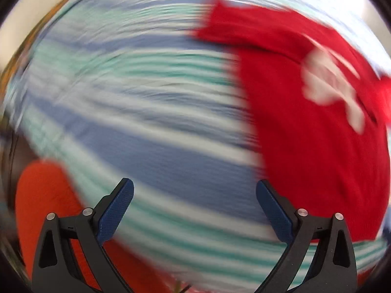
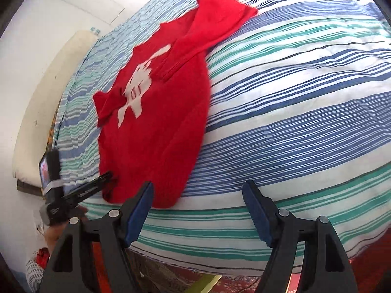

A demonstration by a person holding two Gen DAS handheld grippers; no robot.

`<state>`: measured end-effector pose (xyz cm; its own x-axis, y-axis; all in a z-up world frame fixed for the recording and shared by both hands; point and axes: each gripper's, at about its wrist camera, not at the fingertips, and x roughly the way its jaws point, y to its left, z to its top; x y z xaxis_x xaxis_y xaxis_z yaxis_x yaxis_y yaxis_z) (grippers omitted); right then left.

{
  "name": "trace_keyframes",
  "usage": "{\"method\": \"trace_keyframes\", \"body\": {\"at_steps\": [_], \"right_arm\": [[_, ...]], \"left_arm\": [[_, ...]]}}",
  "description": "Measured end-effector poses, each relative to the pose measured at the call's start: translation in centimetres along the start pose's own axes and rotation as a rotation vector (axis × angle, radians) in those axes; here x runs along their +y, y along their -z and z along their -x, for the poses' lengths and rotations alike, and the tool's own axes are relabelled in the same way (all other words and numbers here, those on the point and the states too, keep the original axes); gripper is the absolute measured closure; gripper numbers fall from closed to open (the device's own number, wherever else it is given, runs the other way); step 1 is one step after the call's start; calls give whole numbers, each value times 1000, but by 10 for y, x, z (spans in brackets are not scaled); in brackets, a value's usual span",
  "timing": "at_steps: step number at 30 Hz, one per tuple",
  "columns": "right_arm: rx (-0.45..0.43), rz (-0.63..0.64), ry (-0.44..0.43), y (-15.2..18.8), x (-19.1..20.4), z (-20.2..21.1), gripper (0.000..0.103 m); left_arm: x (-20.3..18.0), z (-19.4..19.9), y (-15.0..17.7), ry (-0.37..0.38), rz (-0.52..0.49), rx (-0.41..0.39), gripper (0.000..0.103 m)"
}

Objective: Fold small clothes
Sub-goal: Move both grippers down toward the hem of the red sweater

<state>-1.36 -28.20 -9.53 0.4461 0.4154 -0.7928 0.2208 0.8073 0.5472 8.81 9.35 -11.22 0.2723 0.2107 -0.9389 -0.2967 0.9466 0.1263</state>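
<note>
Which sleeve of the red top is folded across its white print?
The sleeve on the headboard side of the red top; it lies bunched over the white print. The other sleeve stretches outward, clear of the print.

Support: bed (image 2: 305, 112) covered with a blue, green and white striped cover.
On it: red sweater (image 2: 156, 131) with white motif, lying spread.

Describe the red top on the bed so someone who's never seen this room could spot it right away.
Start with the bed cover, striped blue, green and white. The red top lies spread on its left part, with one sleeve folded across the chest. It is the only solid red piece on the stripes, and it bears a white figure on the front.
</note>
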Motion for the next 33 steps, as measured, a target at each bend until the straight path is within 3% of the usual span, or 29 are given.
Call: {"method": "trace_keyframes", "body": {"at_steps": [2, 5, 7, 9, 10, 12, 13, 14, 18, 20, 22, 25, 26, 28, 29, 31, 32, 33], "right_arm": [[-17, -33, -24, -2, -10, 4, 29], [-15, -114, -146, -11, -22, -5, 29], [-13, -179, -267, -20, -28, -16, 29], [-14, -188, -328, -32, -26, -29, 29], [-13, -181, -315, -38, -24, -34, 29], [-15, -169, -289, -46, -18, -40, 29], [-21, -152, -273, -50, -13, -41, 29], [-27, -129, -256, -50, -7, -40, 29], [-18, -37, -209, -39, 2, -33, 29], [-6, -22, -190, -34, -1, -32, 29], [-6, -25, -182, -31, -7, -27, 29], [-40, -54, -178, -34, -20, -15, 29], [-46, -66, -180, -34, -25, -14, 29], [-47, -99, -192, -36, -33, -15, 29], [-40, -117, -207, -37, -36, -18, 29], [-26, -138, -241, -38, -36, -24, 29], [-19, -142, -266, -38, -35, -27, 29], [-5, -143, -301, -39, -34, -31, 29]], "left_arm": [[46, 4, 3, 15, 128, 2, 3], [72, 15, 8, 182, 236, -26, 3], [54, 18, 3, 309, 196, -24, 3], [20, 22, -9, 344, 99, -33, 3], [-2, 26, -16, 338, 24, -63, 3], [-56, 28, -29, 236, -173, -104, 3], [-78, 23, -34, 135, -236, -106, 3], [-98, 15, -39, 26, -254, -94, 3], [-121, -16, -34, -152, -245, -31, 3], [-108, -18, -21, -220, -278, -22, 2], [-69, -11, -10, -241, -243, -18, 2], [21, -2, -5, -283, -58, 13, 3], [47, 1, -6, -250, 15, 17, 3], [77, 6, -9, -114, 133, 8, 3], [87, 8, -9, 1, 192, 8, 3], [82, 2, -12, 202, 211, 49, 3], [69, -7, -13, 324, 182, 95, 3], [55, -14, -13, 398, 152, 122, 3]]}}
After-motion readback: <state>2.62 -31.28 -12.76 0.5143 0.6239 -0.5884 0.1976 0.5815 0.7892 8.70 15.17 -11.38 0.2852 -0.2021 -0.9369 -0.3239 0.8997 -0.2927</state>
